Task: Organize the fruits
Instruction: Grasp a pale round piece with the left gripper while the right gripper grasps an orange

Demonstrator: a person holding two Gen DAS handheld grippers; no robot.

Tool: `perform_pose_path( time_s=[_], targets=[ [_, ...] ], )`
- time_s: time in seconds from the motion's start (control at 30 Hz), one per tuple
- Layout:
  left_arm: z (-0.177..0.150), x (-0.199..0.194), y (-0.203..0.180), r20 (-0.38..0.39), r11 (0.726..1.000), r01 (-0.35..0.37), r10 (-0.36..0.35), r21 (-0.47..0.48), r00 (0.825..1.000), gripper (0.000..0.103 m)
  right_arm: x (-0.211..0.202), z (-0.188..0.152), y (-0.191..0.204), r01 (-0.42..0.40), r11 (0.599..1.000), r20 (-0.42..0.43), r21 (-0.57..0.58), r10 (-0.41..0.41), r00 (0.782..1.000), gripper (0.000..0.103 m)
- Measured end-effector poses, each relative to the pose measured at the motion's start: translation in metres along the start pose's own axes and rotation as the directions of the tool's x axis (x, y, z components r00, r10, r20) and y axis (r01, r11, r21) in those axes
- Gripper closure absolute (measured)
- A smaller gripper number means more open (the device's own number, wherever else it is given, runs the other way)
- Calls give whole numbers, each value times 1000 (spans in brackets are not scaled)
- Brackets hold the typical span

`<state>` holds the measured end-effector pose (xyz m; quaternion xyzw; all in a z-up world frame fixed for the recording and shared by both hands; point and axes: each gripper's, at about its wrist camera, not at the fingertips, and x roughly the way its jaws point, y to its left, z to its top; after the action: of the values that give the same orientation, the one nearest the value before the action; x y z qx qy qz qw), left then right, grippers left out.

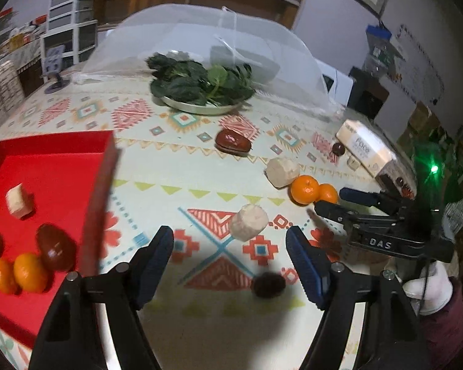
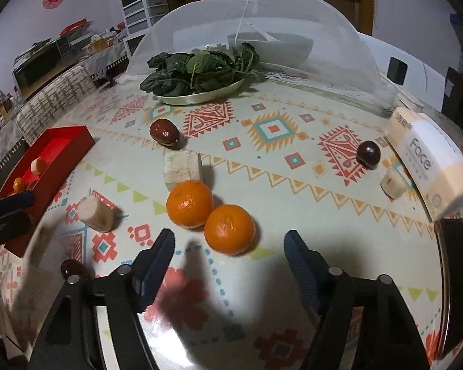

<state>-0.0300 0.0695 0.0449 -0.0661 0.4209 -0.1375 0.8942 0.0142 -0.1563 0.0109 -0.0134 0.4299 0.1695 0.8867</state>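
The red tray at the left holds mandarins, a brown date and a pale fruit chunk. My left gripper is open over the tablecloth. A pale chunk lies just beyond its tips, and a dark round fruit sits on the cloth near its right finger, untouched. My right gripper is open with nothing between its pads. A mandarin rests just ahead of its tips, with a second mandarin behind it. The red tray is far left.
Loose on the cloth are a pale chunk, a brown date, a dark round fruit and a small pale chunk. A tissue pack lies at right. A plate of greens stands before a mesh food cover.
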Motion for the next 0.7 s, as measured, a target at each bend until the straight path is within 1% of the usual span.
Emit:
perform_pose_path(
  time_s=[0.07, 0.1, 0.17, 0.23, 0.33, 0.43, 0.47, 0.5, 0.57, 0.6, 0.63, 0.7],
  targets=[
    [5, 13, -4, -23, 1000, -1, 1, 17, 1000, 28, 3, 1, 0, -7, 1000, -2, -3, 7, 1000, 32],
    [7, 18, -6, -29, 1000, -1, 2, 23, 1000, 28, 4, 0, -1, -12, 1000, -5, -2, 12, 1000, 33],
    [10, 28, -9, -45, 999, -1, 3, 38, 999, 28, 5, 0, -2, -27, 1000, -6, 4, 27, 1000, 40],
    [12, 38, -12, -63, 998, 3, 0, 58, 998, 28, 5, 0, -3, -44, 999, -7, 10, 44, 999, 44],
    [11, 50, -17, -94, 997, 12, -5, 78, 996, 28, 6, 0, -3, -69, 998, -12, 12, 69, 998, 53],
    [10, 58, -21, -110, 996, 11, -1, 93, 994, 29, 6, 0, -3, -72, 997, -12, 11, 72, 997, 53],
    [9, 60, -21, -111, 995, 10, 0, 96, 994, 35, 6, 0, -3, -73, 997, -11, 13, 73, 997, 53],
    [9, 61, -22, -111, 995, 5, 6, 102, 994, 38, 6, 0, -3, -74, 997, -12, 13, 74, 997, 53],
    [9, 61, -22, -102, 993, -20, 32, 116, 994, 58, 6, 0, -2, -70, 998, -13, 9, 70, 997, 53],
    [10, 61, -22, -102, 993, -23, 35, 118, 994, 63, 6, 0, -2, -67, 998, -13, 8, 67, 998, 53],
    [10, 61, -21, -102, 993, -24, 36, 119, 994, 71, 6, 0, -2, -67, 998, -13, 8, 67, 998, 53],
    [10, 61, -20, -101, 993, -27, 39, 117, 994, 71, 6, 0, -2, -68, 998, -13, 9, 68, 998, 53]
  ],
)
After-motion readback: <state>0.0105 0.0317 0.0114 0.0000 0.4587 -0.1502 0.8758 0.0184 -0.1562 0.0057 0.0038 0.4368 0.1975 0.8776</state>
